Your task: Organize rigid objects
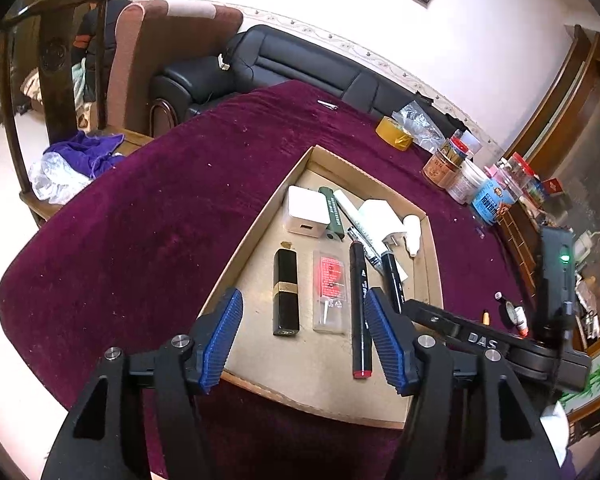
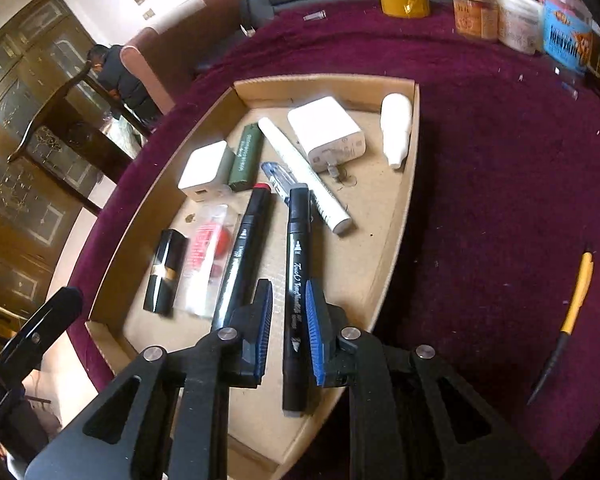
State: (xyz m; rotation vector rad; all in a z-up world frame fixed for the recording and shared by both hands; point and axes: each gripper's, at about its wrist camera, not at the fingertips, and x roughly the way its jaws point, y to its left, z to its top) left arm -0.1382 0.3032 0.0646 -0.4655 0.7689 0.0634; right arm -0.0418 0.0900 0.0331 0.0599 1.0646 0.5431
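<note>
From your left wrist, your left claw (image 1: 304,340) hangs spread and empty above the cardboard tray (image 1: 430,264) on the surface. From your right wrist, your right claw (image 2: 288,330) straddles a black marker (image 2: 297,280) in the tray; whether it pinches, you cannot tell.

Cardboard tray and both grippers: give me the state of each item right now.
Cardboard tray: open-topped, on the purple cloth.
Grey-capped marker: capped, between the right gripper pads; contact unclear.
Red-capped marker: capped, lying flat in tray.
Lipstick: closed, lying flat.
Left gripper: open, empty, above tray.
Yellow pen: outside tray, on cloth.
</note>
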